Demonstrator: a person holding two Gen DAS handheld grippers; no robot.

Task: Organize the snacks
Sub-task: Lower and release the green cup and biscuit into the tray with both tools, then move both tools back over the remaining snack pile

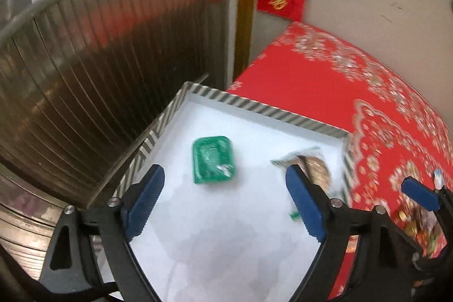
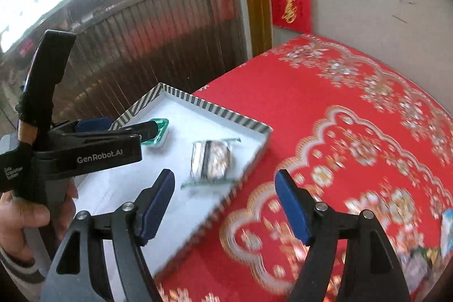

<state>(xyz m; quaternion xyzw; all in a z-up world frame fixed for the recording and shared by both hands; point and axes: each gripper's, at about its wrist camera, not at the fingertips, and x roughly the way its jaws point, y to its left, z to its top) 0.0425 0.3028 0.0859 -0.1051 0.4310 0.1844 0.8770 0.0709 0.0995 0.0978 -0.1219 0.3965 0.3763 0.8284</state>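
Both tongs gape empty over the worktop (image 2: 325, 109), the left tongs (image 1: 223, 200) above the striped box (image 1: 254, 107) and the right tongs (image 2: 225, 203) at its edge, since the green snack (image 1: 213, 160) and clear-wrapped snack (image 2: 212, 160) already lie inside, apart.

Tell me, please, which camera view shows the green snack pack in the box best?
The left wrist view: the green snack pack lies fully visible between the open fingers of the left gripper, on the white floor of the striped box. In the right wrist view the left gripper hides most of it.
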